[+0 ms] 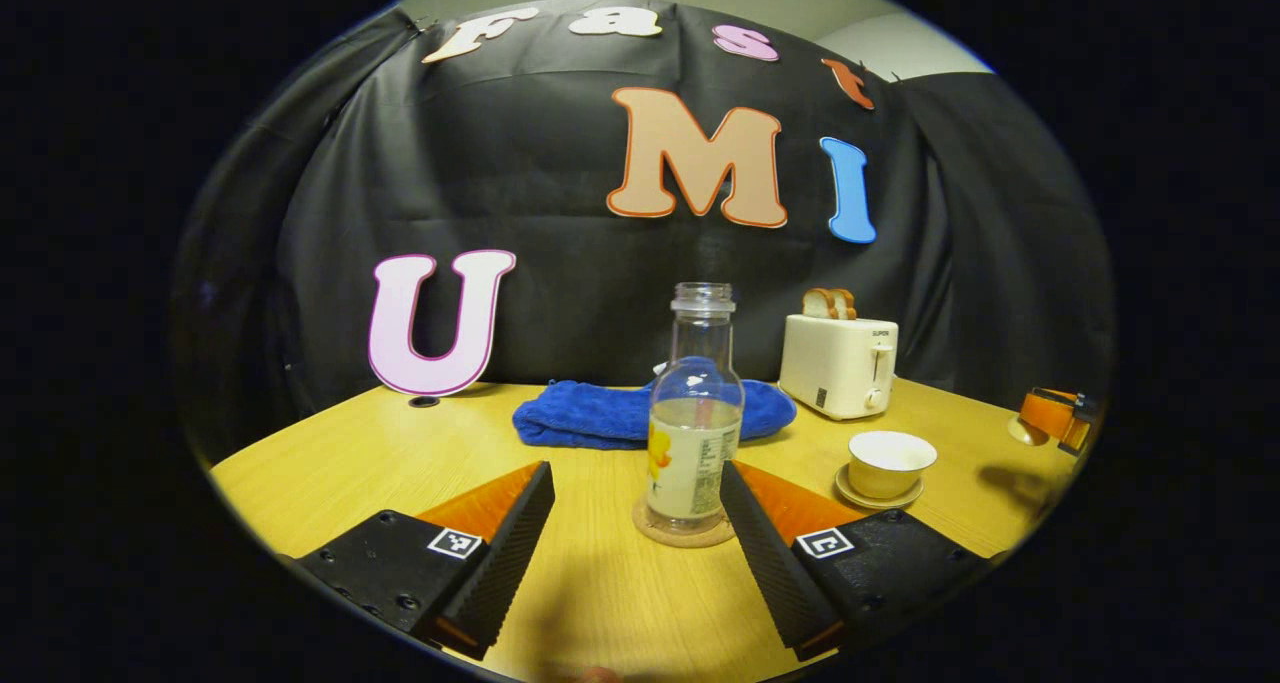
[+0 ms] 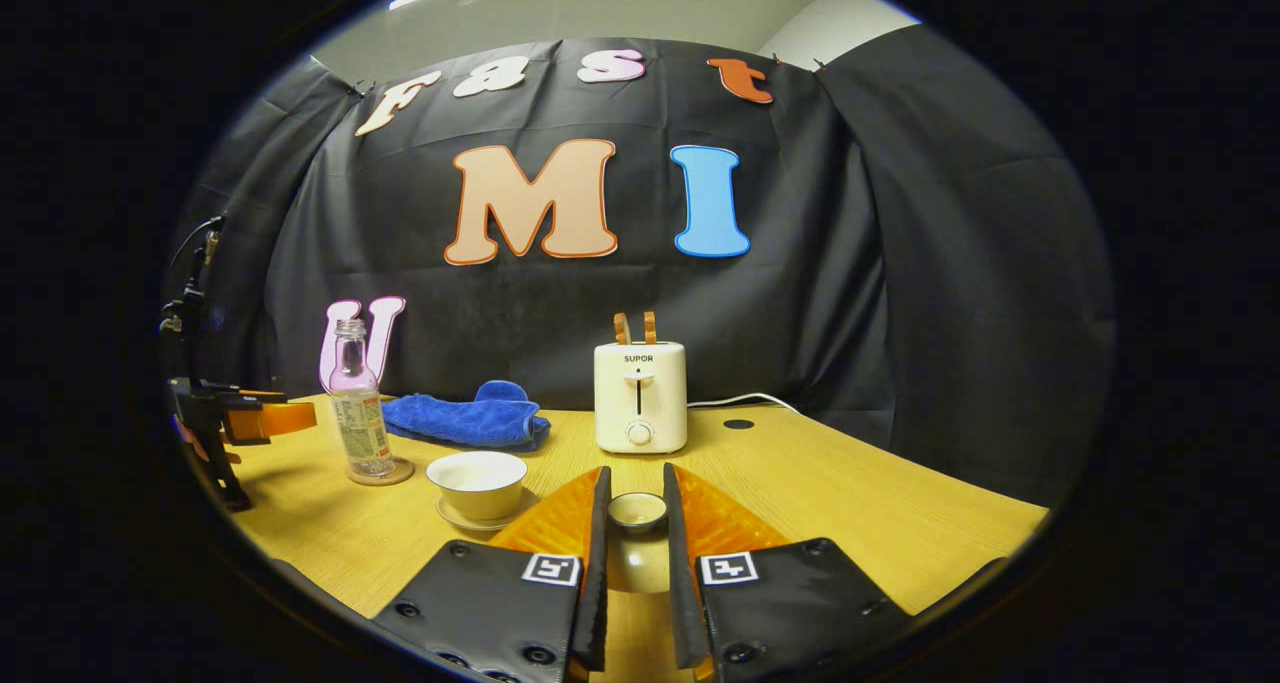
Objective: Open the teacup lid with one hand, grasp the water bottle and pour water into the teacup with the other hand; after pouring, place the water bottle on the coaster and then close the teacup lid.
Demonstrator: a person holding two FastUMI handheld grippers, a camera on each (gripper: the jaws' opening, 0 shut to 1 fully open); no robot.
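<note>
Ribbed pads lined the two fingers of the left gripper (image 1: 637,493), which stood spread wide on either side of the clear plastic water bottle (image 1: 694,433) without touching it. The uncapped bottle, partly filled and labelled, stood upright on a round cork coaster (image 1: 683,535) on the light wooden desk (image 1: 380,443). Beyond it, toward the desk's far edge, lay a folded blue cloth (image 1: 600,415), and to the right of the cloth stood a cream two-slot toaster (image 1: 838,365) with bread slices poking out of it. Nearer than the toaster and right of the bottle, the uncovered white ceramic teacup (image 1: 890,461) sat on its matching saucer (image 1: 850,488). In the right gripper view, the right gripper (image 2: 636,511) had its fingers drawn close together, pinching the small round white teacup lid (image 2: 637,509) by its sides and holding it above the desk surface. Left of the fingers sat the teacup (image 2: 477,482) on its saucer, and farther left, near the desk's left edge, the bottle (image 2: 358,418) stood on the coaster (image 2: 385,475), with the left gripper (image 2: 262,418) seen just beside it. The toaster (image 2: 640,393) stood straight ahead by the far edge, the blue cloth (image 2: 468,418) to its left.
</note>
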